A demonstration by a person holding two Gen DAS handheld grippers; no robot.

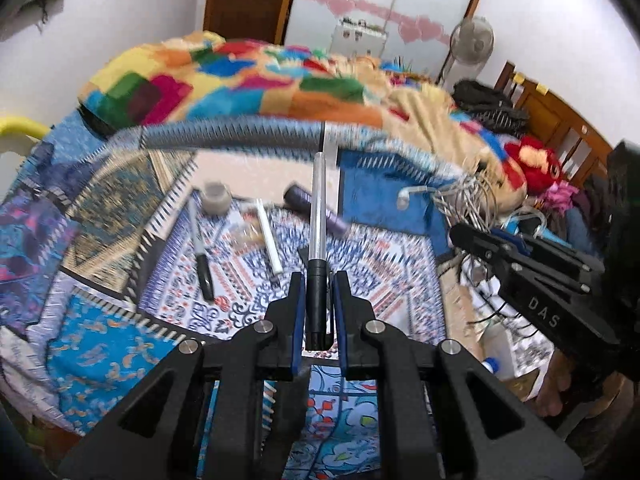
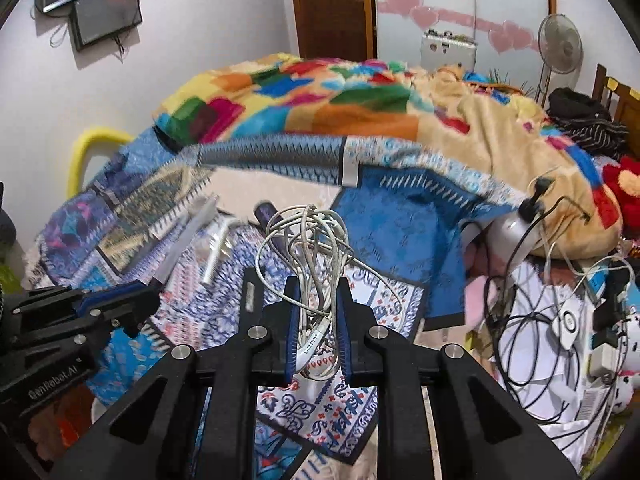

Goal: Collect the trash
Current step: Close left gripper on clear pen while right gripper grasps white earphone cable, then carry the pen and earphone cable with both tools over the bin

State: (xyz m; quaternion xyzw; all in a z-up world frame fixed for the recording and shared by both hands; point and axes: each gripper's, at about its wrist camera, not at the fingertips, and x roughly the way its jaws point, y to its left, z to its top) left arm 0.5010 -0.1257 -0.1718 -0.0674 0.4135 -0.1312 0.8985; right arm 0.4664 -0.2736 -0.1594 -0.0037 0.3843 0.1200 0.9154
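Note:
My left gripper [image 1: 318,280] is shut on a clear pen with a black cap [image 1: 319,216], held above the patterned bedsheet [image 1: 248,296]. My right gripper [image 2: 317,284] is shut on a tangled white cable bundle [image 2: 308,244]; it also shows at the right of the left wrist view [image 1: 464,196]. On the sheet lie a black pen [image 1: 202,264], a white pen [image 1: 270,240], a small grey jar [image 1: 216,198], a purple tube [image 1: 316,208] and a clear wrapper [image 1: 244,232]. The left gripper with its pen shows at the left of the right wrist view [image 2: 120,300].
A colourful blanket [image 2: 320,100] is heaped at the back of the bed. Black and white cables [image 2: 540,320], a white pump bottle [image 2: 516,224] and red plush toys [image 2: 624,184] crowd the right side. A fan [image 2: 560,46] stands by the wardrobe.

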